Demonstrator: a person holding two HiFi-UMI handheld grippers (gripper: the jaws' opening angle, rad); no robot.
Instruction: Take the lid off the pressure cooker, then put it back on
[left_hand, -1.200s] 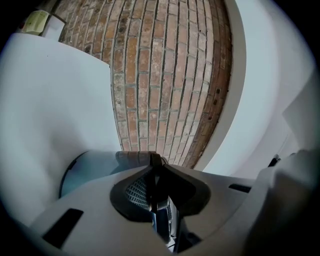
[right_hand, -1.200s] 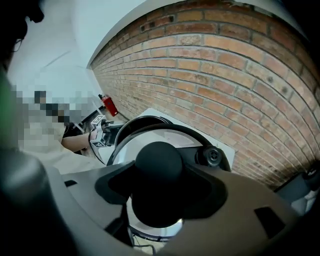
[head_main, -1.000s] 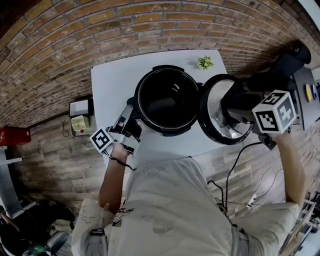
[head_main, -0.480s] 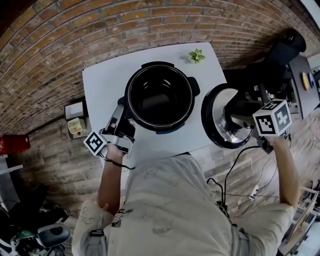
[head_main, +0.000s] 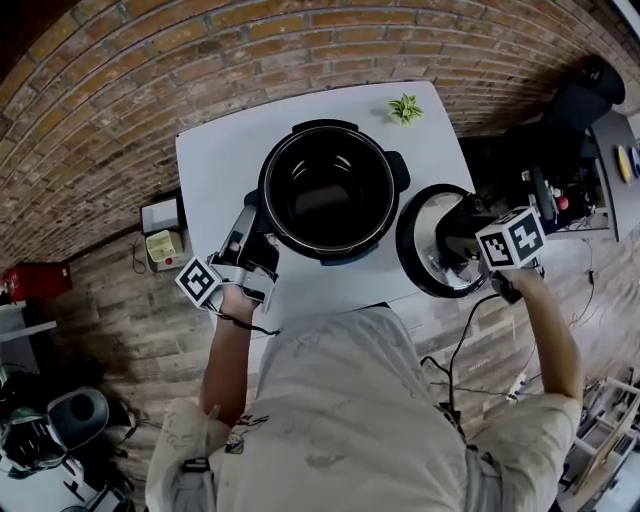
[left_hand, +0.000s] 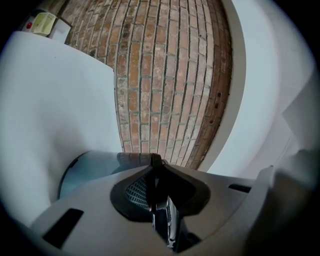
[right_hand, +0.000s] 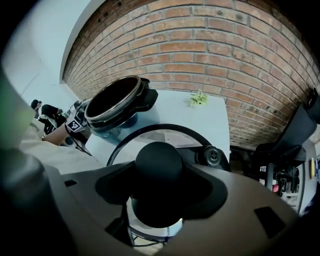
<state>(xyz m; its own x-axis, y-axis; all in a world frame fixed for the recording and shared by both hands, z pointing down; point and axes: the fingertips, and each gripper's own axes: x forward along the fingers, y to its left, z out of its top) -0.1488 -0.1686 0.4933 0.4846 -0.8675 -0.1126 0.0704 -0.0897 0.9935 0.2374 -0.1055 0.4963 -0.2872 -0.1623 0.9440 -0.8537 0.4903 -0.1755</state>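
The black pressure cooker pot stands open in the middle of the white table. My left gripper is shut on the cooker's left side handle, a thin black edge pinched between the jaws in the left gripper view. The round lid hangs low at the table's right edge, its glass and black rim facing the pot. My right gripper is shut on the lid's black knob. I cannot tell whether the lid touches the table.
A small green plant sits at the table's far edge. Black equipment stands close on the right of the lid. A white box lies on the floor at the left, and cables trail below the lid.
The right gripper has come down with the lid, from high beside the pot to low at the table's right edge. The left gripper has kept its hold on the handle.
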